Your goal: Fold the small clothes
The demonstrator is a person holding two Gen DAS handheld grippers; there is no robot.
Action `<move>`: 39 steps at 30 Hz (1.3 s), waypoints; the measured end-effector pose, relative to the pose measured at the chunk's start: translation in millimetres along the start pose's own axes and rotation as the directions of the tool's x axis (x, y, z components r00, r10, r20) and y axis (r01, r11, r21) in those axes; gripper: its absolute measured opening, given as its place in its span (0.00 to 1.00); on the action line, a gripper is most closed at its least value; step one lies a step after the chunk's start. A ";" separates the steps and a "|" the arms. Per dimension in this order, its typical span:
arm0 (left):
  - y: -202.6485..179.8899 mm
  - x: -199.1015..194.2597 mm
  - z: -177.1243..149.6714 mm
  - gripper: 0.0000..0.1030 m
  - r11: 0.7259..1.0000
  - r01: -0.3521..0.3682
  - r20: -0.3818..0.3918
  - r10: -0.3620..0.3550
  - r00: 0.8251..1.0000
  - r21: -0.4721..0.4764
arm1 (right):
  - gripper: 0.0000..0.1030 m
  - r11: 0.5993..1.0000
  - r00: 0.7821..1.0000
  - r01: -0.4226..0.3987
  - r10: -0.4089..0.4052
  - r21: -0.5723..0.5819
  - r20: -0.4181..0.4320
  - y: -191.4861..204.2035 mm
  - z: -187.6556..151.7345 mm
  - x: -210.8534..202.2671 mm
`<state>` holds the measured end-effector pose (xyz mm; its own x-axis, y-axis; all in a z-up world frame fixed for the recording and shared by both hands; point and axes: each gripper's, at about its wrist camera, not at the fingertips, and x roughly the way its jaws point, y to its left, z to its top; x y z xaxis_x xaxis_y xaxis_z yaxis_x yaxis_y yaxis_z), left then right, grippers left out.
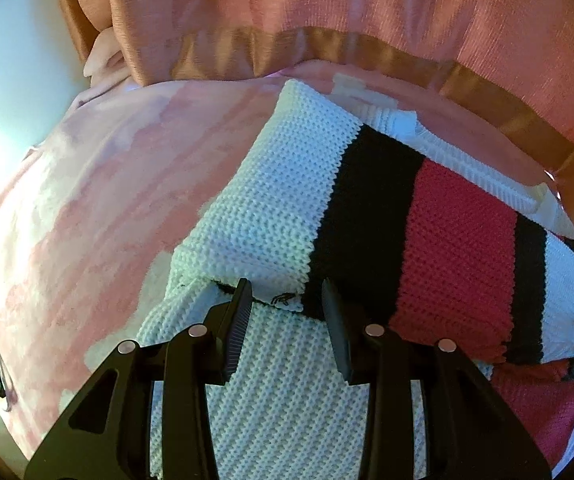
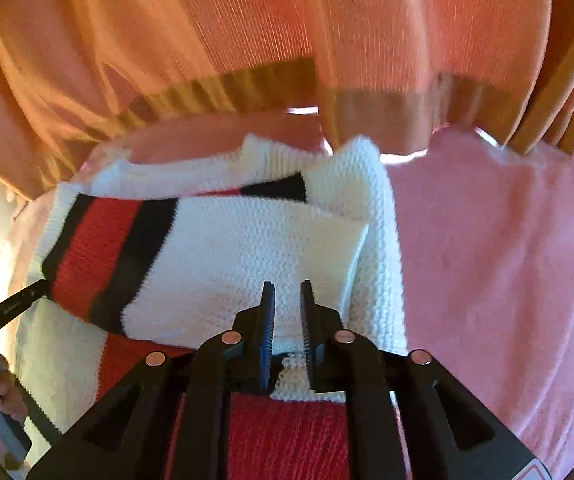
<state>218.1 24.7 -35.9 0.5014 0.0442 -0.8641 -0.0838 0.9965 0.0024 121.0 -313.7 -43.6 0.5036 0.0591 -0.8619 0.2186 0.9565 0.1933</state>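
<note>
Knitwear is the worry here: a small striped sweater, white, black and red, lies partly folded on a pink blanket, towards the far edge where an orange curtain hangs down. What carries the blanket is hidden.

The left gripper hovers low over the near edge of the folded-over flap, jaws wide, nothing between them. The right gripper sits over the white part of the garment with its jaws narrow; I cannot tell whether they pinch any knit, since the right wrist view is blurred and the fabric seems to lie beneath them, not between.

Risks, as I judge them:
- The loose chunky knit could snag on the ribbed fingers, dragging the flap open as a gripper lifts away.
- A pinch taken too deep would catch both layers, or the blanket underneath, and pull the whole bundle askew.
- The flap's far corner stands up unevenly in the right wrist view; pressing on without flattening it would leave a lumpy, crooked fold.
- The curtain hem lies close to the sweater's far edge and might get caught.
</note>
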 end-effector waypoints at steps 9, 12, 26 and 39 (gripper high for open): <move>14.0 -47.5 -22.9 0.69 0.992 0.078 0.021 -0.080 0.997 0.100 | 0.44 0.997 0.995 0.068 -0.070 0.031 0.065 -9.6 -37.7 -69.3; 25.6 -72.0 -46.3 0.74 0.984 0.112 0.043 -0.119 0.992 0.139 | 0.46 0.998 0.997 0.045 -0.047 0.032 0.059 -11.6 -78.3 -93.1; 149.3 -108.2 -212.9 0.82 0.982 0.175 -0.049 -0.179 0.983 -0.077 | 0.53 0.985 0.989 -0.083 0.100 0.149 -0.109 -10.3 -289.2 -141.5; 130.5 -108.4 -227.0 0.38 0.985 0.168 -0.064 -0.166 0.984 0.029 | 0.09 0.977 0.983 -0.144 0.159 0.159 -0.089 13.4 -286.9 -126.9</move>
<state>-42.7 133.8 -56.1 0.4520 -0.1265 -0.8830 0.0268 0.9914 -0.1284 -179.8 -226.4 -66.1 0.4559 0.2357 -0.8583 0.2744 0.8801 0.3874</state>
